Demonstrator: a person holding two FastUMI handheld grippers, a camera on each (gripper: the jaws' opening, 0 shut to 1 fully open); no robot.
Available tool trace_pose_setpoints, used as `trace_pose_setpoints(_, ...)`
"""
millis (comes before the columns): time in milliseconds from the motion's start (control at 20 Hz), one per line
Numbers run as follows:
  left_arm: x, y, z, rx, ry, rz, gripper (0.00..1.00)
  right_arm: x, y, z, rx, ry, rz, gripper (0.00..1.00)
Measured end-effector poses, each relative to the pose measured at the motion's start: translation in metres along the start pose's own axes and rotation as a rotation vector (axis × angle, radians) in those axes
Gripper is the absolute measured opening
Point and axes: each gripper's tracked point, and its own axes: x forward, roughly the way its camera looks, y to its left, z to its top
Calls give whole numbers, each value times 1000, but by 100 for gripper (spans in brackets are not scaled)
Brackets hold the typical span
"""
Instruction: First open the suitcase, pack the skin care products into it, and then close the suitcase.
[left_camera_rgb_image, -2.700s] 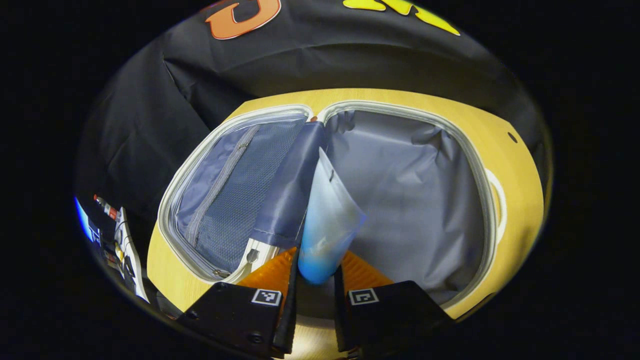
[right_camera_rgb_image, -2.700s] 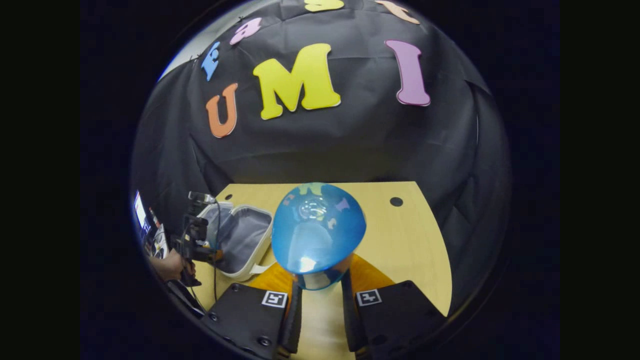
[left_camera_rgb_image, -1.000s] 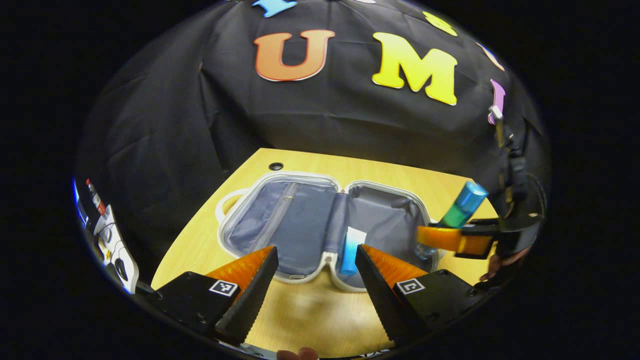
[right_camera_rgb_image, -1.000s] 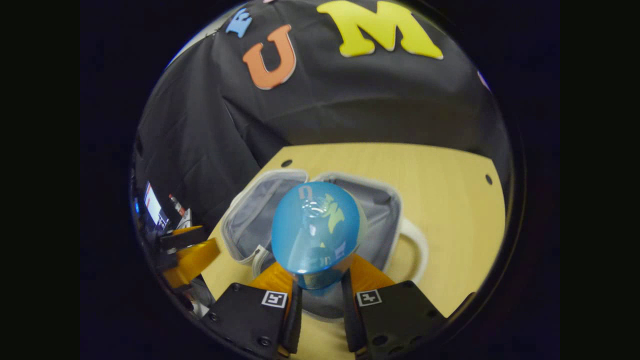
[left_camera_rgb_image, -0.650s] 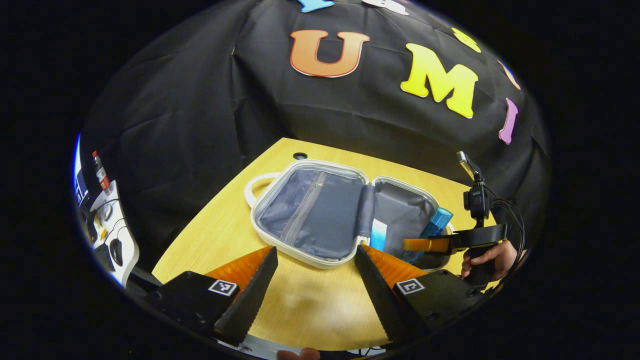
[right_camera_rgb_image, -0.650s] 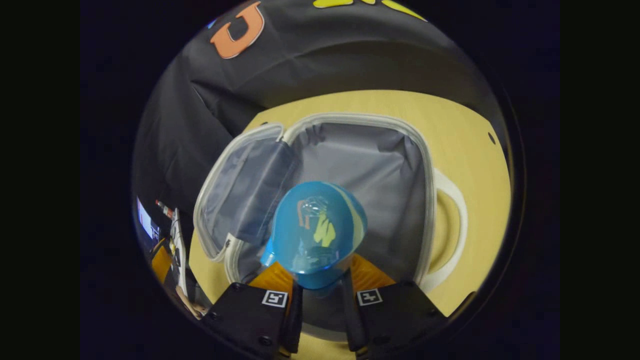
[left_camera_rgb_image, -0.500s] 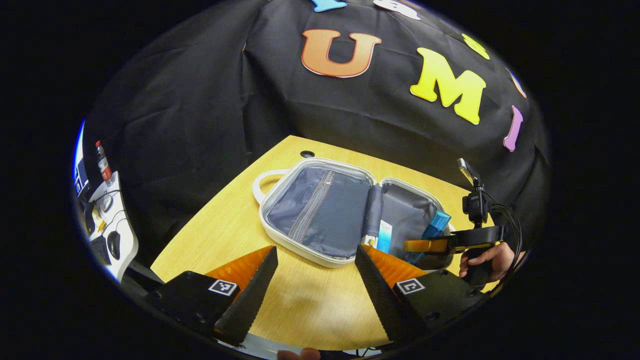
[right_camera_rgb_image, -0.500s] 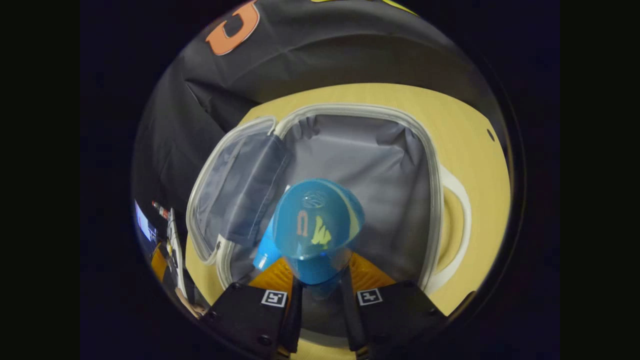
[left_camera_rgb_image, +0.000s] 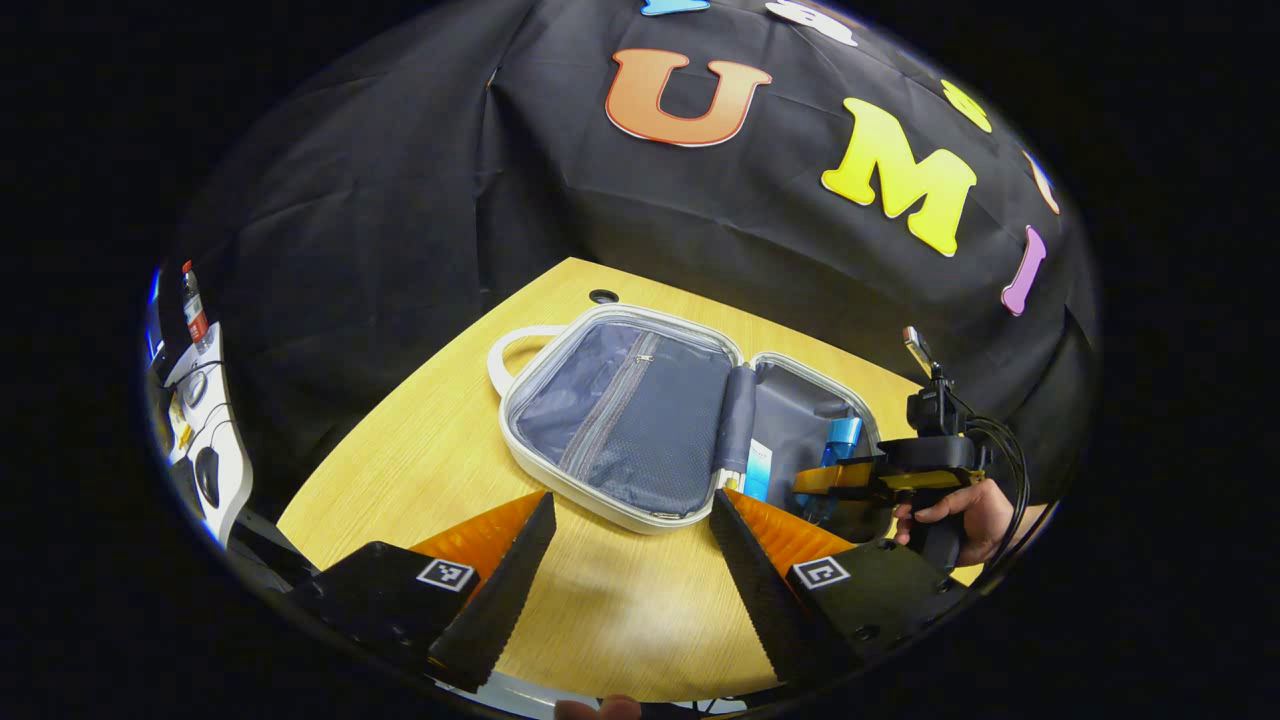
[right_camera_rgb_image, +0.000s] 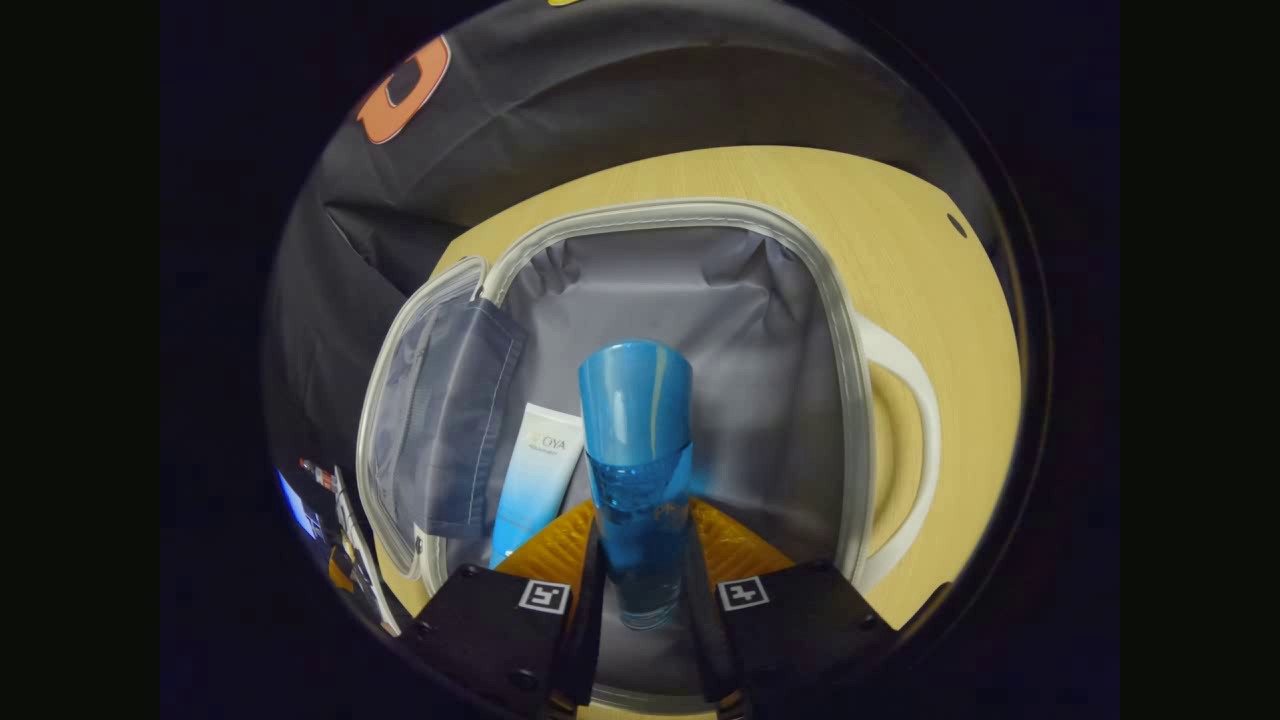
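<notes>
Suitcase (left_camera_rgb_image: 640, 420): small, white-rimmed, lying fully open on the wooden table (left_camera_rgb_image: 420, 470), centre of the left gripper view. The left half has a blue mesh lining with a zip running down it; the right half is lined in plain grey fabric. A white carry handle (left_camera_rgb_image: 512, 345) juts from the upper left edge of the left half. In the right gripper view the grey-lined half (right_camera_rgb_image: 700, 330) takes up the middle of the frame, its own white handle (right_camera_rgb_image: 905, 440) at centre right.

Tube (right_camera_rgb_image: 538, 475): white fading to blue, a skin care product, lying flat inside the grey-lined half close to the hinge fold, lower left of centre in the right gripper view. In the left gripper view it sits just right of the hinge (left_camera_rgb_image: 758, 468).

Bottle (right_camera_rgb_image: 638, 470): blue, translucent, with a blue cap pointing away from the camera, lower centre of the right gripper view. Positioned over the interior of the grey-lined half, just beside the tube. Whether its underside touches the lining cannot be told.

Right gripper (right_camera_rgb_image: 640, 590): fingers pressed against both sides of the bottle's lower body, pinching it. In the left gripper view it appears at centre right (left_camera_rgb_image: 845, 478), reaching over the grey-lined half, held by a hand (left_camera_rgb_image: 955, 510).

Left gripper (left_camera_rgb_image: 635, 560): fingers spread wide apart with nothing between them, bottom centre of the left gripper view, above bare table in front of the suitcase.

Desk clutter (left_camera_rgb_image: 200, 420): far left edge of the left gripper view, too small to identify.
</notes>
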Motion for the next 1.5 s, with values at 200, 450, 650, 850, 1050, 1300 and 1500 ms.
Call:
trace_pose_setpoints(200,3,-3,8,9,-13,-12,99,2,2,0,2,5,-41,38)
trace_pose_setpoints(450,1,-3,12,4,-27,-37,99,1,1,1,-2,-2,-61,42)
trace_pose_setpoints(650,3,11,23,30,-52,-54,99,-15,-1,4,-16,-37,-60,45)
trace_pose_setpoints(850,5,24,41,36,-102,-93,100,-52,8,11,-94,-120,-36,55)
trace_pose_setpoints(1050,21,69,67,11,-135,-107,100,-114,39,22,-240,-252,59,70)
trace_pose_setpoints(1300,60,115,87,-139,-128,-213,98,-176,36,25,-420,-368,91,71)
trace_pose_setpoints(1500,119,141,97,-337,-82,-324,98,-204,31,21,-467,-391,98,71)
